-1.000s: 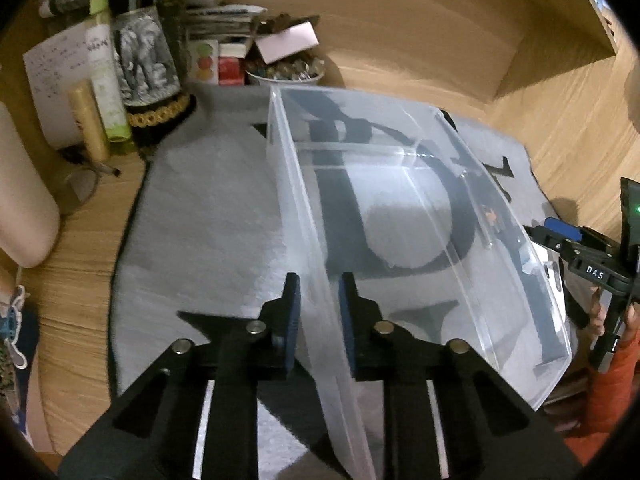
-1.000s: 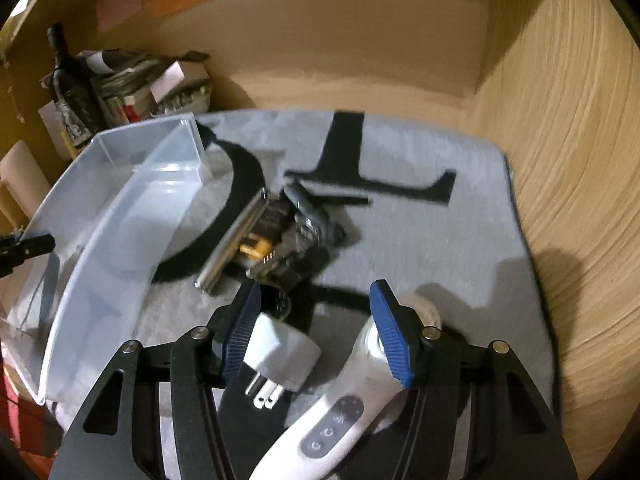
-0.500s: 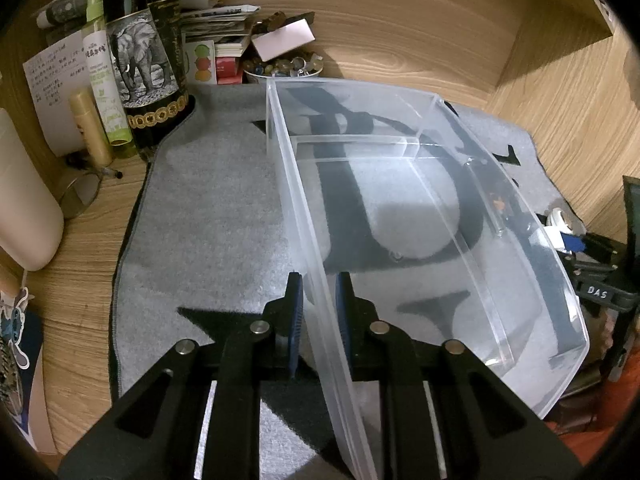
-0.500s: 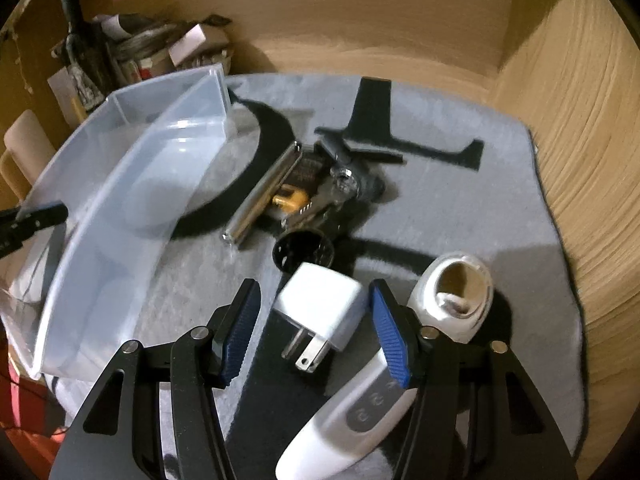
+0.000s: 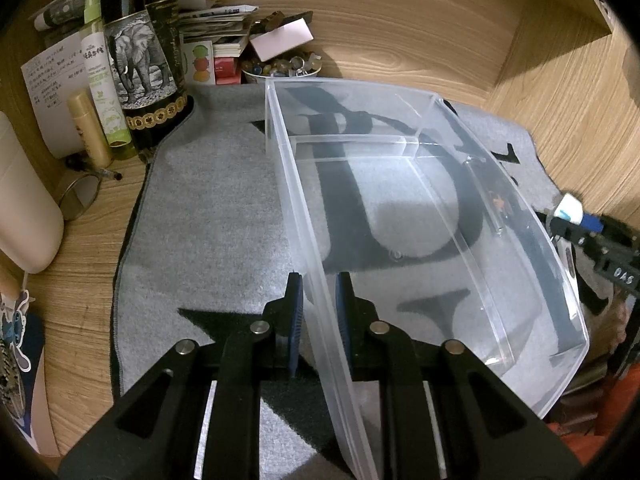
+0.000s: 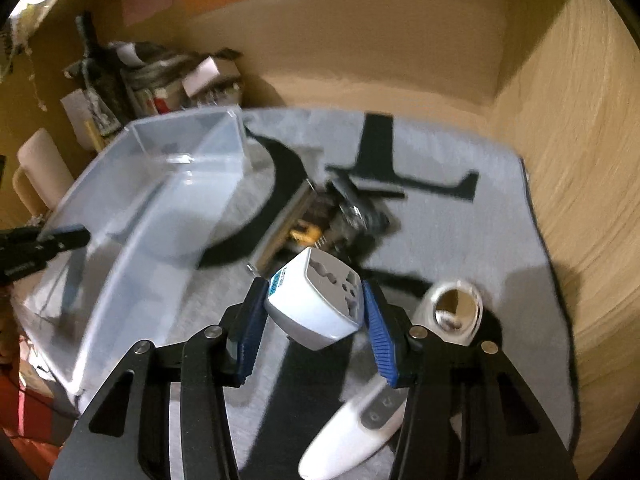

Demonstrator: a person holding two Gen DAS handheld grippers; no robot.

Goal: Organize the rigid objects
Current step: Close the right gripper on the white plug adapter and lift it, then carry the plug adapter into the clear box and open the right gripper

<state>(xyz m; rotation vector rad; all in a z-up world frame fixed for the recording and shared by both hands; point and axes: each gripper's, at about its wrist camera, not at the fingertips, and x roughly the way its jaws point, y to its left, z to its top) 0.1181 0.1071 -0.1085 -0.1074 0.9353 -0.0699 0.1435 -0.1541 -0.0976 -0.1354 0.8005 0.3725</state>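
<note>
My left gripper [image 5: 319, 284] is shut on the near left wall of a clear plastic bin [image 5: 400, 92] that stands on the grey mat [image 5: 208, 220]; the bin holds nothing. In the right wrist view my right gripper [image 6: 314, 292] has a white travel adapter [image 6: 316, 304] between its blue pads, raised off the mat with its socket face toward the camera, and the jaws are closing on it. That adapter [image 5: 568, 208] also shows just past the bin's right wall. A white handheld device [image 6: 360, 432] lies under the right gripper.
A silver bar [image 6: 280, 228] and dark metal tools [image 6: 356, 208] lie heaped on the mat between the bin [image 6: 140, 220] and the adapter. A dark bottle with an elephant label [image 5: 144, 68], tubes, papers and a bowl of beads [image 5: 280, 68] crowd the back left. Wooden walls close off the back and right.
The right gripper closed around the adapter and lifted it off the mat, its socket face now turned up. The left gripper kept its hold on the bin wall.
</note>
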